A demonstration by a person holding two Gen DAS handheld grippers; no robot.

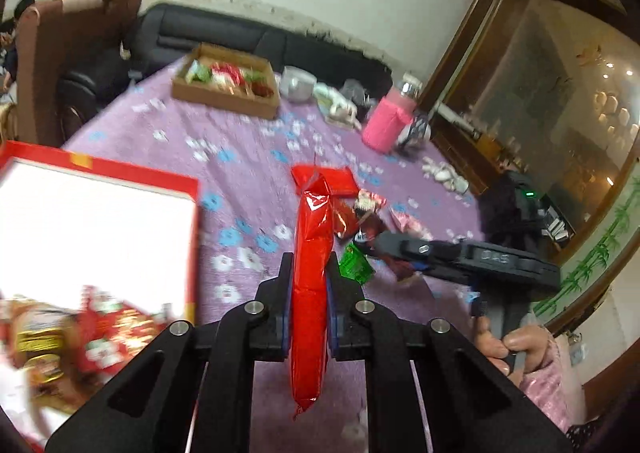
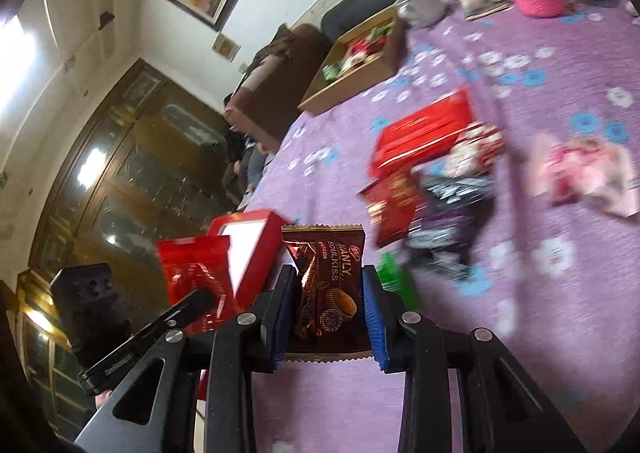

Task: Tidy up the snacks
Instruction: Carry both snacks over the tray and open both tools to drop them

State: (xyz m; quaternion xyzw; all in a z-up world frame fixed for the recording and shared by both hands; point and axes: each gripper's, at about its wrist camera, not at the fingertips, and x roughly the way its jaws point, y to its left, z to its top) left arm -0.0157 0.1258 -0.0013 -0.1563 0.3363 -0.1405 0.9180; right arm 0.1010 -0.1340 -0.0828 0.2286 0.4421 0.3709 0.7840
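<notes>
My left gripper (image 1: 308,273) is shut on a long red snack packet (image 1: 311,277), held above the purple cloth. It also shows in the right wrist view (image 2: 192,273). My right gripper (image 2: 328,281) is shut on a brown chocolate snack packet (image 2: 328,285), held above the cloth; this gripper shows in the left wrist view (image 1: 372,243). A red box with a white inside (image 1: 80,213) holds several snacks at the left. A pile of loose snacks (image 1: 360,221) lies mid-table, including a green packet (image 1: 355,263) and a flat red box (image 2: 424,129).
A brown cardboard tray (image 1: 224,97) with snacks stands at the far side. A white cup (image 1: 296,83), a pink-sleeved bottle (image 1: 388,121) and small figurines (image 1: 444,173) are at the far right. A pink packet (image 2: 584,173) lies apart. A dark sofa (image 1: 224,33) is behind.
</notes>
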